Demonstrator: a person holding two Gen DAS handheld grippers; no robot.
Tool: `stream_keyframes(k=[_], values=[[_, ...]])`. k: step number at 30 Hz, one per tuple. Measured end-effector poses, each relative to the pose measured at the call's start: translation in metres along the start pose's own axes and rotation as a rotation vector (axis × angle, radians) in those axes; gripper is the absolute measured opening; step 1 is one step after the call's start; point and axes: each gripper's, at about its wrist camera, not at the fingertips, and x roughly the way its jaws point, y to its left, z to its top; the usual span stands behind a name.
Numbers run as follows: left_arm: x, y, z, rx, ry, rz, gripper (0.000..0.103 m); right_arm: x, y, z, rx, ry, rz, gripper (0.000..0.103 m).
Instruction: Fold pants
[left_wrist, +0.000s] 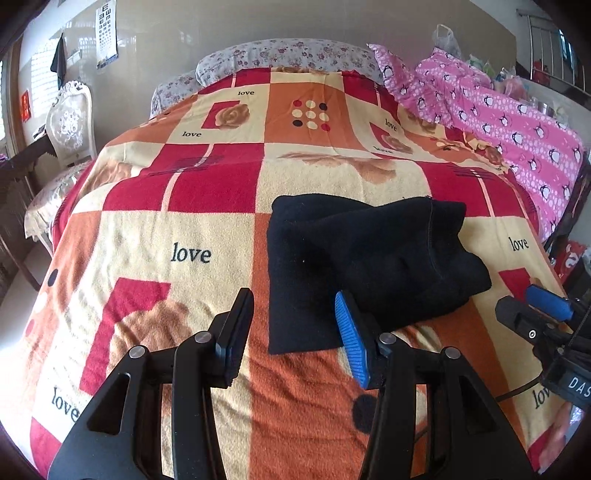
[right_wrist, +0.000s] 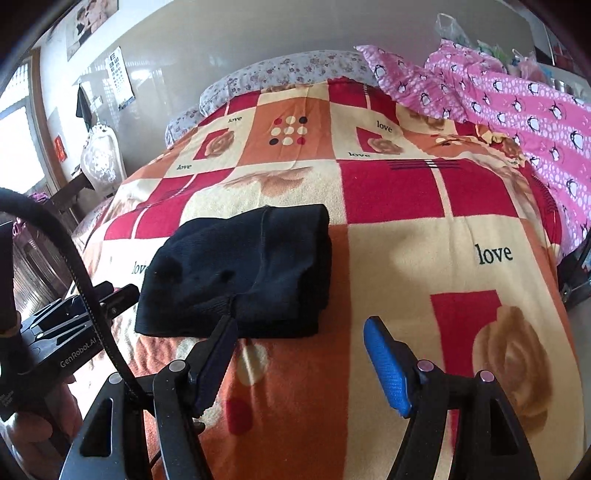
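In your left wrist view, the left gripper (left_wrist: 295, 325) is spread wide and empty, the folded black pants (left_wrist: 369, 266) lying on the blanket (left_wrist: 155, 236) just ahead. In your right wrist view, the right gripper (right_wrist: 301, 350) gapes empty too; the pants (right_wrist: 243, 273) sit ahead-left.

Folded black pants (left_wrist: 369, 266) lie on patchwork blanket (left_wrist: 166, 240).
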Motion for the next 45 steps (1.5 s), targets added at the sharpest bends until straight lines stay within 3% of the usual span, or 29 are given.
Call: stream_keyframes(k=[17, 31, 41, 45], values=[[-0.05, 0.004, -0.038, -0.03, -0.021, -0.001, 0.047, -0.012, 0.021, -0.038, 0.007, 0.022, 0.033, 0.069], [-0.057, 0.003, -0.045, -0.032, -0.016, -0.025, 0.047, -0.015, 0.028, -0.044, 0.011, 0.04, 0.045, 0.069], [-0.063, -0.006, -0.044, -0.002, -0.079, -0.019, 0.047, -0.016, 0.028, -0.045, 0.012, 0.046, 0.04, 0.069], [-0.063, -0.01, -0.044, 0.009, -0.066, -0.022, 0.047, -0.016, 0.025, -0.046, 0.02, 0.047, 0.042, 0.069]])
